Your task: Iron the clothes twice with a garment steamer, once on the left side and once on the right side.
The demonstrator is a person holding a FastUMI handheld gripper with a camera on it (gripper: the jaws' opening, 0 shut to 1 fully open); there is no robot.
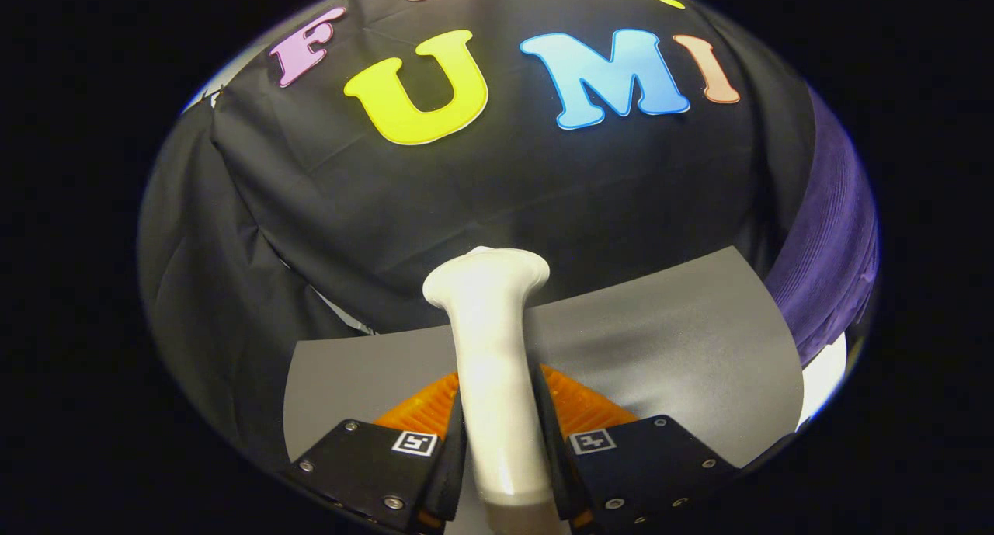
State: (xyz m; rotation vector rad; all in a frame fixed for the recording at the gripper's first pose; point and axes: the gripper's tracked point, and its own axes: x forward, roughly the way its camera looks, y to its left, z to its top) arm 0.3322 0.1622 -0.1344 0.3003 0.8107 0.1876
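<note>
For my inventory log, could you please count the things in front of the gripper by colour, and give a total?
White: 1, the smooth white plastic garment steamer handle, clamped between the gripper fingers.
Grey: 1, the flat grey mat beneath it.
Purple: 1, the ribbed purple cloth beyond the mat.
Total: 3

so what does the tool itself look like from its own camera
The tool shows two flat black housing blocks held by small silver screws. Each block carries a small square black-and-white marker near its inner corner. Two slim fingers rise from the blocks' inner edges. Ribbed orange parts sit just beyond the blocks. No cables or sleeve can be seen.
</note>
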